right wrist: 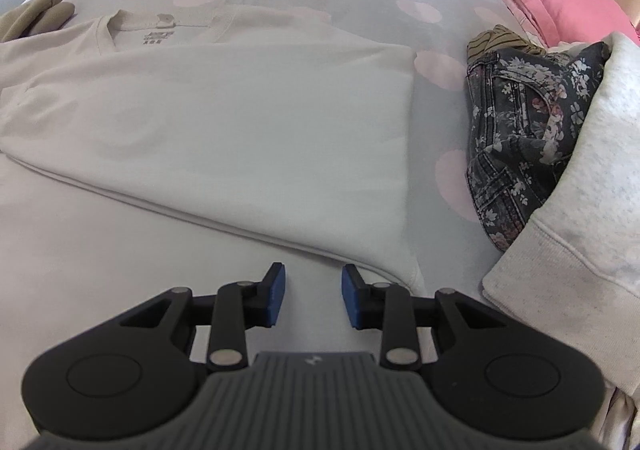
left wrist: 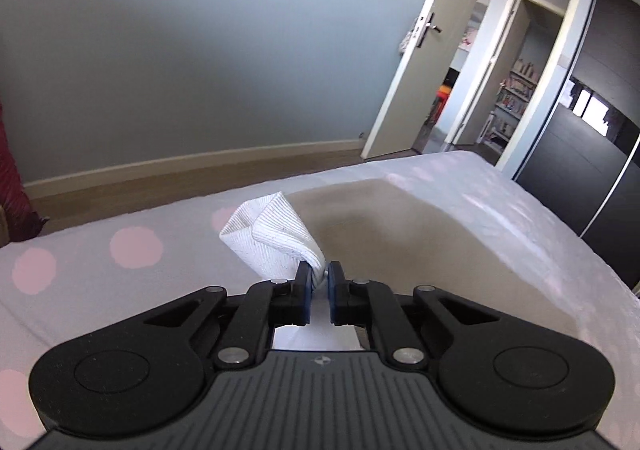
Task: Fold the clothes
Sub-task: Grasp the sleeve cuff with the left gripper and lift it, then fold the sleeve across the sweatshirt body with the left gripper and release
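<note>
A cream long-sleeved top (right wrist: 224,122) lies flat on the bed, partly folded, its V-neck collar and printed label at the far end and its hem nearest. A white ribbed cuff (left wrist: 276,242) of the cream garment is lifted and bunched. To the top's right sits a heap: dark floral jeans (right wrist: 528,122) and a grey sweatshirt (right wrist: 580,230).

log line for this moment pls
left gripper: shut on white cuff | right gripper: open over white shirt | fold: unfinished

text: none legible | neck print on cream shirt (right wrist: 224,98): too blurred to read
</note>
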